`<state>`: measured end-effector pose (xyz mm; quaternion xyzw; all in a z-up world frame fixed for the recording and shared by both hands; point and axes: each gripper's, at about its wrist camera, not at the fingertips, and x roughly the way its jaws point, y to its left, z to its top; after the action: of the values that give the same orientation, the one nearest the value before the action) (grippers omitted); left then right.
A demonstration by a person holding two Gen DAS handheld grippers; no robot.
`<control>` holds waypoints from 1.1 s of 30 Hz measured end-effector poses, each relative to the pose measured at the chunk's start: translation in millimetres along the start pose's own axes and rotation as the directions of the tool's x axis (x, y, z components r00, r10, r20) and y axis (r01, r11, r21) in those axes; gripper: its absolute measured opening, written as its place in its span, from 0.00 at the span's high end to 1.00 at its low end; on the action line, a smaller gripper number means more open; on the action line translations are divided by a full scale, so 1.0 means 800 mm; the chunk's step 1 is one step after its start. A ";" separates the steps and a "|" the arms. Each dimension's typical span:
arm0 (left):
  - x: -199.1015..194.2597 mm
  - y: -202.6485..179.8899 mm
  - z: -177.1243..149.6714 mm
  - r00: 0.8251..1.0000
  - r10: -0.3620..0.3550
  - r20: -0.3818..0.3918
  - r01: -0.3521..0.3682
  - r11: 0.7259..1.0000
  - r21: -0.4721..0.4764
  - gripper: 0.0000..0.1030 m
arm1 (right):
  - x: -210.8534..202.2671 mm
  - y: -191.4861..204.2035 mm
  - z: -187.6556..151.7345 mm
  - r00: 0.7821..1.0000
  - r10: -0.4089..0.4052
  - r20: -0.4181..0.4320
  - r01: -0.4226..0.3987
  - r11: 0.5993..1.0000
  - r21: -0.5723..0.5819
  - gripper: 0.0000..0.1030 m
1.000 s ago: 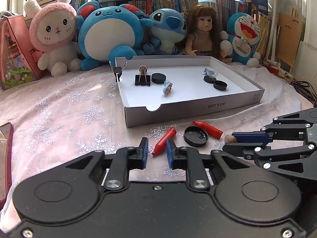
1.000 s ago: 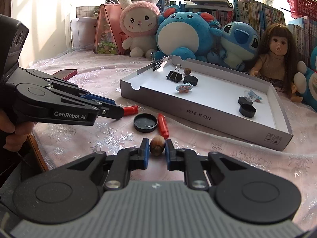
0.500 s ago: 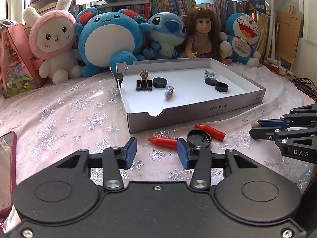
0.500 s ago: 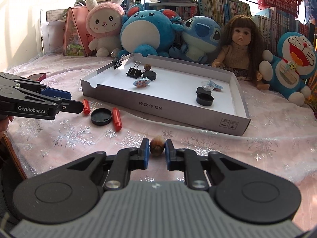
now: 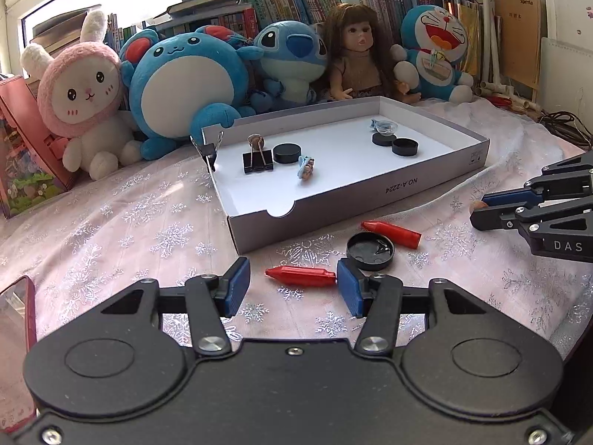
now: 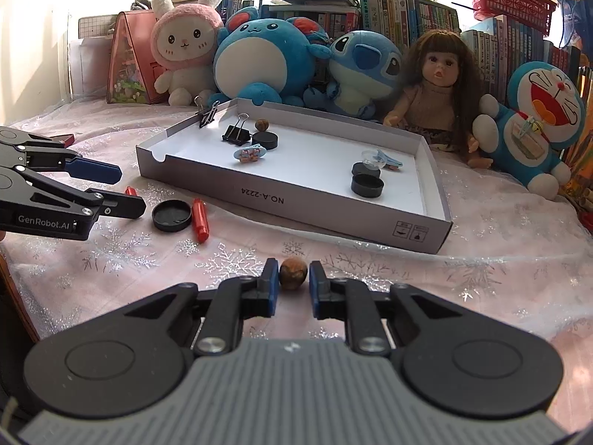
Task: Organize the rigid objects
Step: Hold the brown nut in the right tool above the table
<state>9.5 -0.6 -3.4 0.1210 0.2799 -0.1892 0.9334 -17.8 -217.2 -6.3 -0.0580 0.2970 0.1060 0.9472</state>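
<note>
Tray [image 6: 333,200], marked "NO.A-2224", lies beyond the "GenRobot.AI" left tongs [image 5: 292,287], opening around a red crayon [image 5: 300,275], while the right tongs [image 6: 293,280] grip a nut [image 6: 292,273].

Left gripper [image 5: 292,283] let go of red crayon [image 5: 300,275], jaws opening; crayon dropped flat onto cloth; right gripper [image 6: 292,278] carried nut [image 6: 292,273] rightward.

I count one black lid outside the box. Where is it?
In the left wrist view the black lid lies on the cloth before the box, between two red crayons.
</note>
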 end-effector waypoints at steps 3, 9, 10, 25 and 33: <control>0.002 0.005 -0.004 1.000 -0.019 0.000 0.019 1.000 -0.021 0.52 | 0.001 -0.002 0.000 1.000 -0.003 0.002 0.003 1.000 0.015 0.78; 0.002 0.003 -0.004 0.998 -0.056 0.007 0.056 0.998 -0.020 0.69 | 0.004 -0.002 0.001 1.000 -0.004 0.000 0.004 1.000 0.015 0.78; 0.002 0.001 -0.003 0.999 -0.053 0.009 0.053 0.999 -0.009 0.72 | 0.004 -0.001 0.001 1.000 -0.005 -0.001 0.005 1.000 0.015 0.78; 0.000 0.008 0.001 0.999 -0.027 0.030 0.025 0.998 0.059 0.55 | 0.004 0.001 -0.004 0.998 -0.051 0.026 0.051 0.998 -0.024 0.56; 0.024 0.012 0.006 0.998 -0.064 0.026 0.061 0.992 0.113 0.53 | 0.005 0.001 -0.005 0.999 -0.049 0.023 0.050 0.998 -0.033 0.56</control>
<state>31.1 0.6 -9.2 0.1617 0.2587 -0.2354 0.9228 -17.1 -216.6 -11.5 -0.0799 0.2834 0.0881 0.9516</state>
